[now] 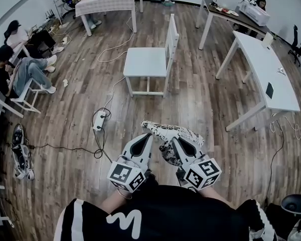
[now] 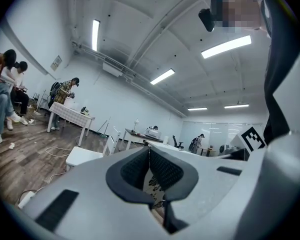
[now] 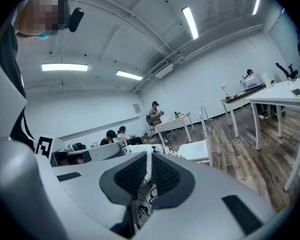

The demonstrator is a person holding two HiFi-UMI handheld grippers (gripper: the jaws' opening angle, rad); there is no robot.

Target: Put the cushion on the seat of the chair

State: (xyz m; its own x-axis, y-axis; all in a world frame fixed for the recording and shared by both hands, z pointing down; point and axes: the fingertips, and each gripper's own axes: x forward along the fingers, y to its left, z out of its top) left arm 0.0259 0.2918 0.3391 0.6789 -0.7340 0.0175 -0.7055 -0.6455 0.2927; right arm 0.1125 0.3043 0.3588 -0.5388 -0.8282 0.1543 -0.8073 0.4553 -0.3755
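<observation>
A white chair (image 1: 145,62) stands on the wooden floor ahead of me, its backrest (image 1: 171,41) on the right side and its seat bare. I hold a black-and-white patterned cushion (image 1: 176,133) low in front of my body, well short of the chair. My left gripper (image 1: 149,135) is shut on the cushion's left edge and my right gripper (image 1: 174,141) on its right part. In the left gripper view the gripper (image 2: 149,154) pinches the cushion (image 2: 155,185), and the chair (image 2: 82,155) shows at left. In the right gripper view the gripper (image 3: 150,159) clamps the cushion (image 3: 140,204), with the chair (image 3: 196,149) beyond.
A power strip (image 1: 99,119) and cables lie on the floor between me and the chair. White tables (image 1: 268,69) stand at right, and a cloth-covered table (image 1: 108,1) at the back left. People sit along the left wall (image 1: 20,69). A dark device (image 1: 19,152) lies at left.
</observation>
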